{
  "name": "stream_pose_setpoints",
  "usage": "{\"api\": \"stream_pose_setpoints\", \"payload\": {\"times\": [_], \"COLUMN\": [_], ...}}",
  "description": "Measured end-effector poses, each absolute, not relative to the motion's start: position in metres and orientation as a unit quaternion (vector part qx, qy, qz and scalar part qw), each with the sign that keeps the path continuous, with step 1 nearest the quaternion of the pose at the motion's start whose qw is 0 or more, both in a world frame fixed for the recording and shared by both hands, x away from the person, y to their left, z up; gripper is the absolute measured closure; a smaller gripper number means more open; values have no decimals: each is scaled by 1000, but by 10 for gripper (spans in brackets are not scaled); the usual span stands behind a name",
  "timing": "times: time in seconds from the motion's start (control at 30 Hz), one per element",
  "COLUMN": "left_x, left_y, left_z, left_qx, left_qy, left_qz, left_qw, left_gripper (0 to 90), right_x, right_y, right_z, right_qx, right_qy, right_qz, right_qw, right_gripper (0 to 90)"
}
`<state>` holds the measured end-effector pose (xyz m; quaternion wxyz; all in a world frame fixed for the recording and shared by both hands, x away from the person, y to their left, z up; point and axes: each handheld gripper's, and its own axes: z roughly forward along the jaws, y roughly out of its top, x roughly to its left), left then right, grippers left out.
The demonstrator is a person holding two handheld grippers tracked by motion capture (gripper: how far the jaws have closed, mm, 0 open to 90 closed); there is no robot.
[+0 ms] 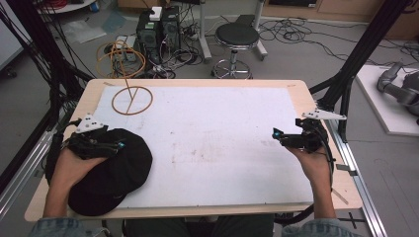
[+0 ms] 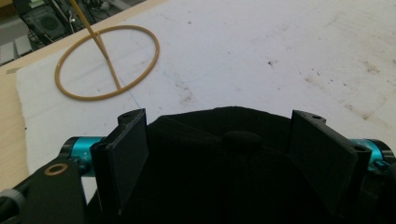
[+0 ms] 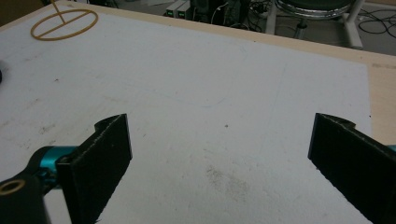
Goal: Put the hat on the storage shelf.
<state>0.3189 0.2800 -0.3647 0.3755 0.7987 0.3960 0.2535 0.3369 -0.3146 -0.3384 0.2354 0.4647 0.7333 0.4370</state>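
I sit at a wooden table (image 1: 316,106) covered by a large white sheet (image 1: 212,143), stained with faint brown marks; I judge it is there as a plain work surface.

Next in size is a black cap (image 1: 111,170), lying at about eight o'clock on the table, at the near left corner of the sheet. In the left gripper view its crown (image 2: 219,154) with the top button (image 2: 240,137) faces up between my jaws.

My left gripper (image 1: 114,146) rests over the cap's top edge. Its jaws stand spread apart on either side of the crown, not pinching it; I judge I am placed to close on the fabric.

My right gripper (image 1: 277,134) hovers at about three o'clock, well apart from the cap. In the right gripper view its jaws are wide apart with nothing but bare sheet between them, probably waiting.

Smallest, a thin wooden ring stand (image 1: 132,100) with an upright stick sits at eleven o'clock, likely where a cap would hang.

I can read no brand, label or writing anywhere.
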Motion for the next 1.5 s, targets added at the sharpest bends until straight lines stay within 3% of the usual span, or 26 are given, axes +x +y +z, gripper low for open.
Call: {"api": "stream_pose_setpoints", "payload": {"times": [0.33,0.8,1.2,1.5], "left_x": [322,324,322,315], "left_y": [278,280,280,281], "left_z": [-374,-376,-375,-358], "left_qx": [823,832,834,819], "left_qy": [399,414,421,408], "left_qz": [221,188,187,207], "left_qw": [338,320,304,346], "left_gripper": [242,434,672,711], "right_x": [337,336,335,335], "right_y": [-314,-313,-313,-313], "right_z": [-338,-337,-335,-335], "right_qx": [464,462,461,463], "right_qy": [734,733,733,733], "right_qz": [437,439,441,440], "right_qw": [234,235,236,235], "right_gripper": [58,58,58,58]}}
